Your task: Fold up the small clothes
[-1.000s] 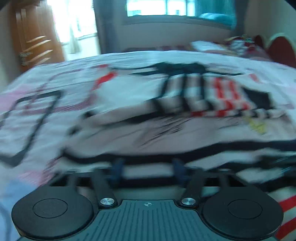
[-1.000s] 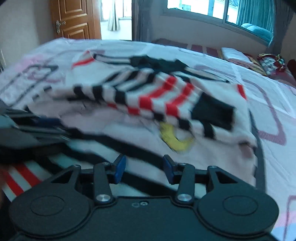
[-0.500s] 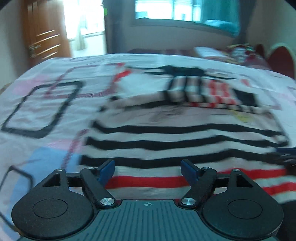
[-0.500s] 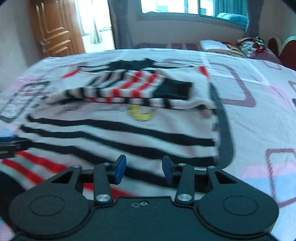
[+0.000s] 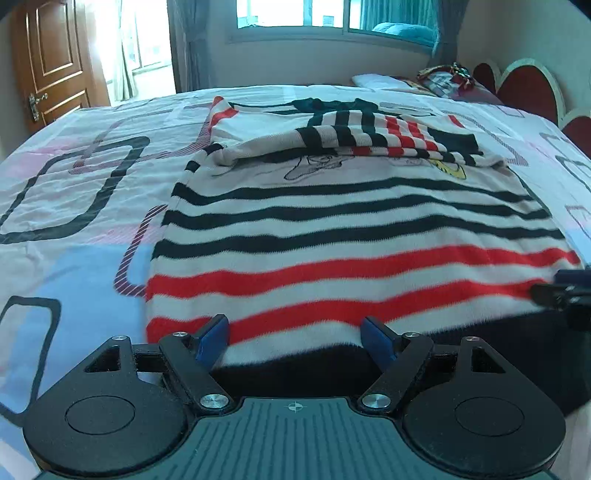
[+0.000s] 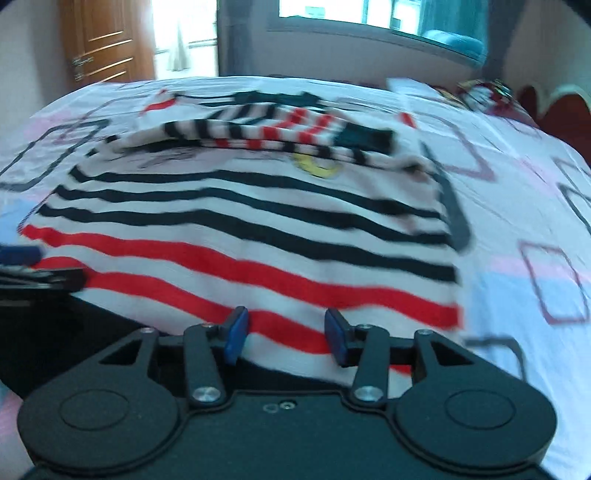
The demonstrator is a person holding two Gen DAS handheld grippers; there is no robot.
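Knitwear, a white jumper striped black and red point(image 5: 351, 236), is laid flat on the patterned bed sheet point(image 5: 74, 184), its hem nearest both tools. The left hand-held gripper point(image 5: 295, 338) is spread wide, the right hand-held gripper point(image 6: 286, 338) part-open; nothing is pinched. Stripes run crosswise ahead.

The location is a bedroom in a home. A bed point(image 5: 92, 177) fills most of the view, covered by a white sheet printed with pink, blue and black squares. A red scalloped headboard point(image 5: 528, 88) and a pillow point(image 5: 373, 79) stand at its far right. A panelled wooden door point(image 5: 55, 62) with a metal handle, a curtained window point(image 5: 295, 16) and plain walls enclose the room.
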